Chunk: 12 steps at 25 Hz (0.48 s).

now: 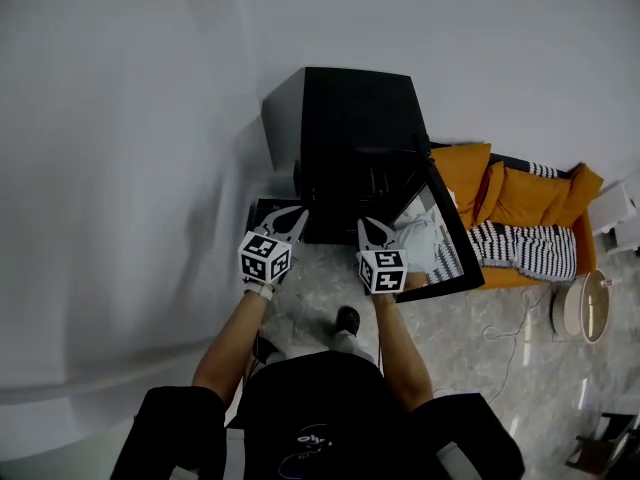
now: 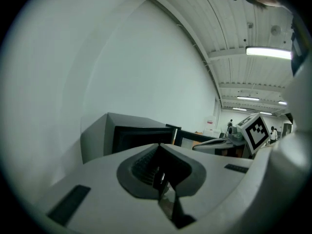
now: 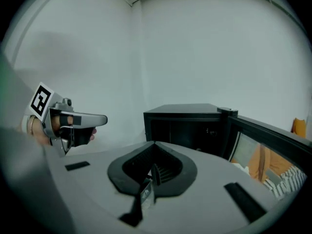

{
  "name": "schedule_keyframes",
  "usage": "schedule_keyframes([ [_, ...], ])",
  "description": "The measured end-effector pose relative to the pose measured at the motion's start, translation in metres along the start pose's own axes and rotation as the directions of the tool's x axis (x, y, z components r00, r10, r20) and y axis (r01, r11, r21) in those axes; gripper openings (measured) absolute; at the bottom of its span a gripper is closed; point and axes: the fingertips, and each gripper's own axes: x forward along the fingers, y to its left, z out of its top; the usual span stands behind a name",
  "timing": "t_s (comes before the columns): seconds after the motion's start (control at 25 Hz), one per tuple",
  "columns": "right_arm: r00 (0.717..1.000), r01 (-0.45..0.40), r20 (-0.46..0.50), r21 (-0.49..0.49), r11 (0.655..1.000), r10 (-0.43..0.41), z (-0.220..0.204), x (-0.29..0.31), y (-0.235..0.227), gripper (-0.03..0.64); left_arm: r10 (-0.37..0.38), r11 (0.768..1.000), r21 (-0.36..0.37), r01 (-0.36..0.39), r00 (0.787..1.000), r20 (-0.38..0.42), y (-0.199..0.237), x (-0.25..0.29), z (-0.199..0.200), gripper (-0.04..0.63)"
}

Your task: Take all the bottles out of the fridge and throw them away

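Note:
A black mini fridge (image 1: 345, 108) stands against the white wall, its glass door (image 1: 447, 243) swung open to the right. The inside is dark and I can make out no bottle in any view. My left gripper (image 1: 288, 223) hovers in front of the fridge's lower left corner, jaws together and empty. My right gripper (image 1: 375, 232) is beside it, in front of the opening and near the door, shut with nothing held. The left gripper view shows the fridge (image 2: 97, 135) ahead past the closed jaw tips (image 2: 159, 145). The right gripper view shows the fridge (image 3: 180, 126), the door (image 3: 265, 140) and the left gripper (image 3: 100, 119).
An orange sofa (image 1: 530, 203) with striped cushions sits to the right, behind the open door. A round white object (image 1: 585, 306) and a loose cable (image 1: 515, 333) lie on the marble floor further right. The person's shoe (image 1: 347, 318) is just below the grippers.

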Motion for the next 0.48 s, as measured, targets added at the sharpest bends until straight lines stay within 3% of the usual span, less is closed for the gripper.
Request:
schedule_keyframes([
  [0.48, 0.996, 0.086, 0.024, 0.03, 0.996, -0.087, -0.001, -0.031, -0.067, 0.008, -0.077, 0.996, 0.036, 0.078, 0.997, -0.031, -0.053, 0.06, 0.005, 0.006],
])
